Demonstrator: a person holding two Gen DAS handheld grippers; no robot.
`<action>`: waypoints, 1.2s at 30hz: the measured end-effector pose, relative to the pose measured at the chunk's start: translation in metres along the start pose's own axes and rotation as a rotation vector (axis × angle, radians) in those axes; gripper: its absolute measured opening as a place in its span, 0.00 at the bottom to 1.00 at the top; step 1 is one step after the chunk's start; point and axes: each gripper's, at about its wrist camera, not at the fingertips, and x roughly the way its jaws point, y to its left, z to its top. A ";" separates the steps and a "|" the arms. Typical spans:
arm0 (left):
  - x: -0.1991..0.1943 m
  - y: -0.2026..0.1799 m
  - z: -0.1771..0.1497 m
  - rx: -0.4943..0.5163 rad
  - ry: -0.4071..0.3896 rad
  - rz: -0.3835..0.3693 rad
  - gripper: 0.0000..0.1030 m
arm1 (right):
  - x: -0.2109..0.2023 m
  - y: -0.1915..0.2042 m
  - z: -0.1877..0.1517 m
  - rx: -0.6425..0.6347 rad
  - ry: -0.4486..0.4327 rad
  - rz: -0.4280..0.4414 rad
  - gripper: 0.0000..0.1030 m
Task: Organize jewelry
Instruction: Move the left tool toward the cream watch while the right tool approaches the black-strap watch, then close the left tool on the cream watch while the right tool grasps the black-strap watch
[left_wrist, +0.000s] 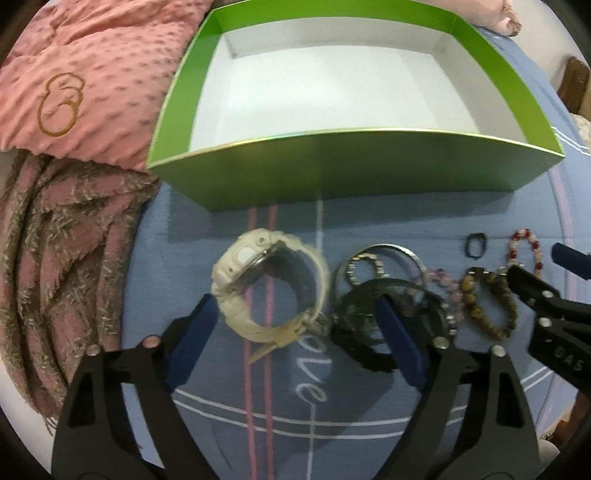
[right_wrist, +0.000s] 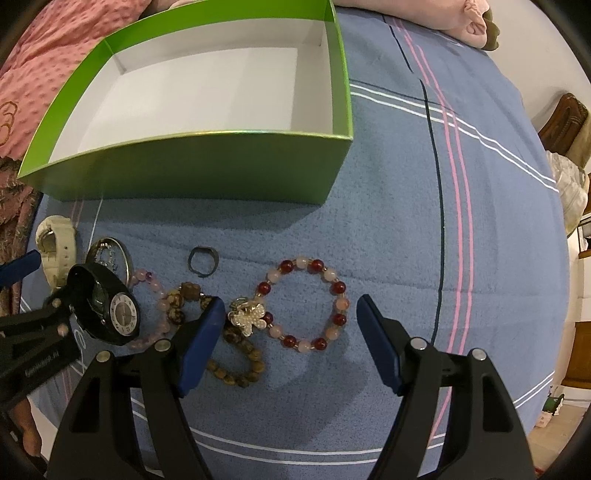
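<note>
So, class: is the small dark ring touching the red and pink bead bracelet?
Apart. The right wrist view shows bare blue cloth between the small dark ring and the red and pink bead bracelet.

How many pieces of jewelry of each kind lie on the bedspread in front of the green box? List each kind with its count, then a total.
Watches: 2, a white watch and a black watch
Bead bracelets: 3, red and pink, brown, pale pink
Metal bangles: 1
Rings: 1
Total: 7
</note>
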 end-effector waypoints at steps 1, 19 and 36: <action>0.002 0.004 0.000 -0.007 0.000 -0.001 0.78 | 0.000 0.000 0.000 -0.001 0.000 0.000 0.72; -0.011 0.041 -0.012 -0.018 -0.003 -0.031 0.38 | -0.009 0.002 0.000 -0.003 -0.013 0.007 0.72; -0.041 0.041 -0.030 -0.035 -0.004 -0.061 0.39 | -0.021 0.002 -0.013 -0.002 -0.035 0.016 0.72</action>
